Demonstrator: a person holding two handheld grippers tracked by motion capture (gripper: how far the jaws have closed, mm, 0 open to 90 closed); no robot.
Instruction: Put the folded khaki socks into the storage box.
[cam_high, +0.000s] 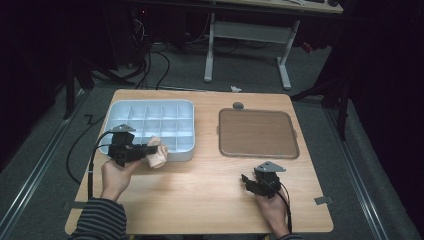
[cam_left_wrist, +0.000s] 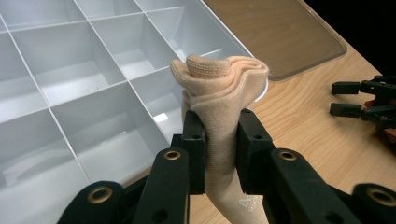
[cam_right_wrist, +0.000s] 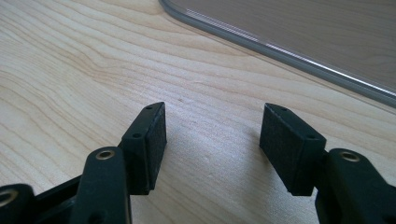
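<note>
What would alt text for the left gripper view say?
Two black jaws of the left gripper pinch a rolled beige sock above a white divided tray with empty compartments. To the right lie a wooden table, a brown tray and the other gripper.

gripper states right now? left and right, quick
Left gripper: closed on the rolled beige sock, by the divided tray.
Right gripper: open, empty, over the table.

High view: overhead, facing forward across the table (cam_high: 200, 200). Left gripper view: close above the divided tray (cam_left_wrist: 70, 70). Right gripper view: low, near the brown tray (cam_right_wrist: 303, 28), shared by all.
</note>
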